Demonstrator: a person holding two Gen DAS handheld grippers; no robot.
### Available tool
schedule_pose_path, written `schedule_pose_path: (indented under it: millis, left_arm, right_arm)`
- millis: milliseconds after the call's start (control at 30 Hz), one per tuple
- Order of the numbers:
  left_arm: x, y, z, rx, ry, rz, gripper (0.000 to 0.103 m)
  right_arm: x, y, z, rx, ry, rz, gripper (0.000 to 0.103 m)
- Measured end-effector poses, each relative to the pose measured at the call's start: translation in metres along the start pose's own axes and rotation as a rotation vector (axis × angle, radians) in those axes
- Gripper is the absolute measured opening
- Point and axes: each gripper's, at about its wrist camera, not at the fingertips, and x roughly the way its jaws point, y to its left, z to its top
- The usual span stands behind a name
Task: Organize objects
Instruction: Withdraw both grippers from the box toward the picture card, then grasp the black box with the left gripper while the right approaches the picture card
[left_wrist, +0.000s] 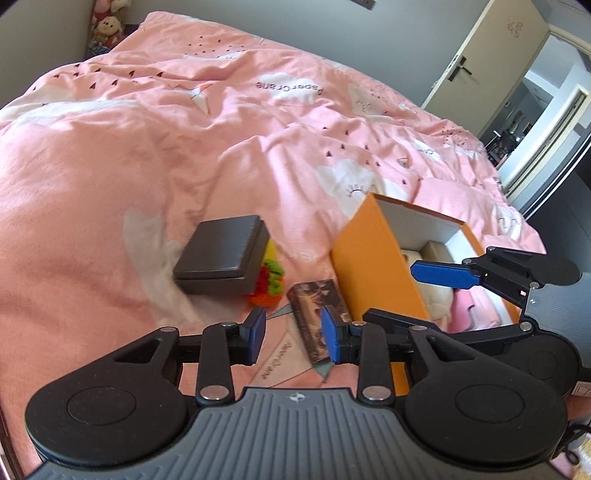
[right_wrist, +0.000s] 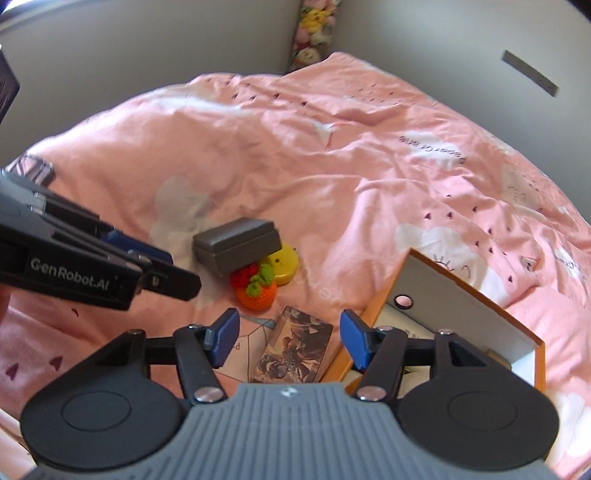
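On the pink duvet (left_wrist: 147, 166) lie a dark grey box (left_wrist: 221, 254), a crocheted orange, red and green toy (left_wrist: 267, 286) tucked against it, and a printed card pack (left_wrist: 314, 314). An orange box (left_wrist: 369, 258) with a white inside stands open to their right, with light items in it. My left gripper (left_wrist: 295, 334) hovers open over the card pack with nothing between its pads. My right gripper (right_wrist: 290, 338) is open wider above the same card pack (right_wrist: 295, 347), beside the orange box's rim (right_wrist: 373, 306). In the left wrist view, one of its blue fingers (left_wrist: 439, 275) reaches over the orange box.
A yellow round object (right_wrist: 286, 264) lies under the grey box (right_wrist: 238, 245) beside the toy (right_wrist: 256, 290). Plush toys (right_wrist: 314, 26) are stacked in the far corner by the grey wall. A door (left_wrist: 480, 55) stands open past the bed's right edge.
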Motion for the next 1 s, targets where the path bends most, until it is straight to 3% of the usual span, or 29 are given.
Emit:
schedule_pose_path:
  millis: [267, 400, 633, 1000]
  left_arm:
    - [0.013, 0.019, 0.001, -0.018, 0.013, 0.017, 0.038]
    - [0.018, 0.016, 0.004, 0.051, -0.013, 0.085, 0.050]
    - [0.037, -0.008, 0.006, 0.293, -0.036, 0.197, 0.063]
    - [0.082, -0.041, -0.013, 0.697, -0.011, 0.388, 0.064]
  right_arm:
    - [0.043, 0.008, 0.012, -0.109, 0.136, 0.071, 0.061]
    - [0.059, 0.009, 0.022, -0.143, 0.159, 0.076, 0.054]
    - [0.087, 0.003, 0.030, -0.188, 0.258, 0.059, 0.051]
    - [0.096, -0.007, 0.025, -0.250, 0.293, 0.053, 0.051]
